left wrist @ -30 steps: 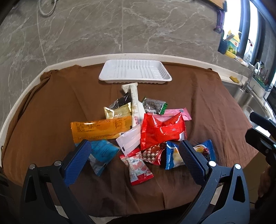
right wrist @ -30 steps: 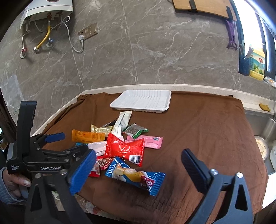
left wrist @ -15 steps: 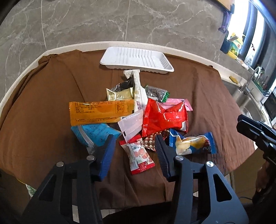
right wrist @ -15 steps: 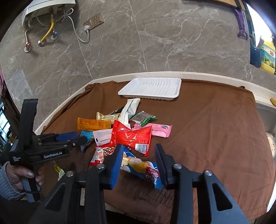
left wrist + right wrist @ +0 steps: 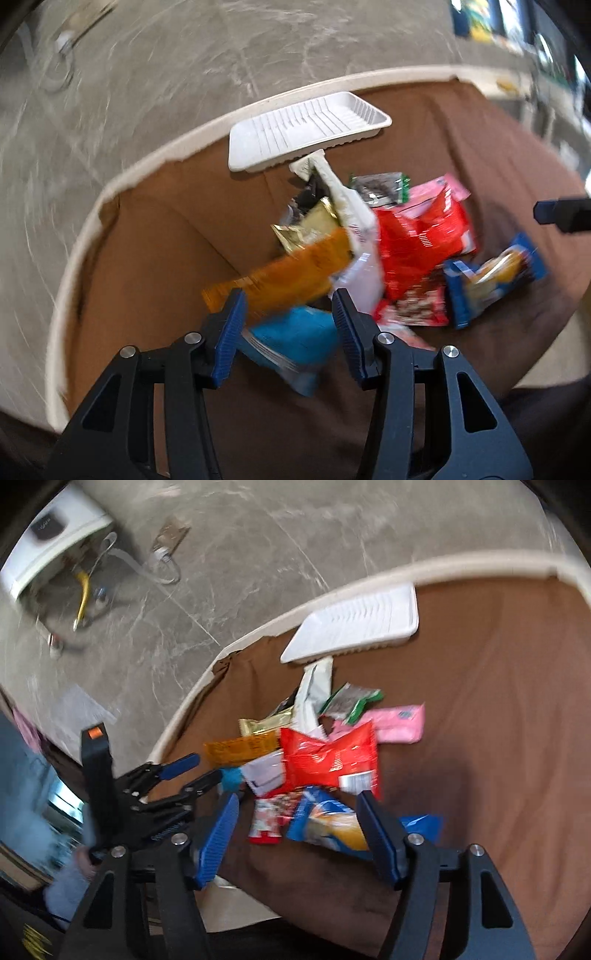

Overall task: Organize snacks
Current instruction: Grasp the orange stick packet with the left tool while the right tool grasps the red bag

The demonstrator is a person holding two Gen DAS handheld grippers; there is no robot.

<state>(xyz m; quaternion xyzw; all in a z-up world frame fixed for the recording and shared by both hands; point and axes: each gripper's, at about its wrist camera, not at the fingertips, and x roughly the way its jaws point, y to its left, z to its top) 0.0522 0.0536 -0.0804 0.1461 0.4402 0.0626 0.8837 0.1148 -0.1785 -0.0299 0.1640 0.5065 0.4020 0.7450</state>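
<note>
The table (image 5: 155, 258) under its brown cloth carries the white tray (image 5: 306, 129), empty and far beyond the fingers, so sorting has not begun. The snack pile (image 5: 325, 753) lies just ahead. The left gripper (image 5: 288, 325) is half open over the teal packet (image 5: 295, 332), gripping nothing. The right gripper (image 5: 299, 830), whose fingers have just been opening, straddles the blue packet (image 5: 328, 823), not held. Only the right view shows a water heater (image 5: 51, 535).

2 wrist views, shared snack pile (image 5: 369, 251)

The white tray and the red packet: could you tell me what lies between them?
In the left wrist view, a cream-white packet stretches from the white tray towards the red packet.
</note>
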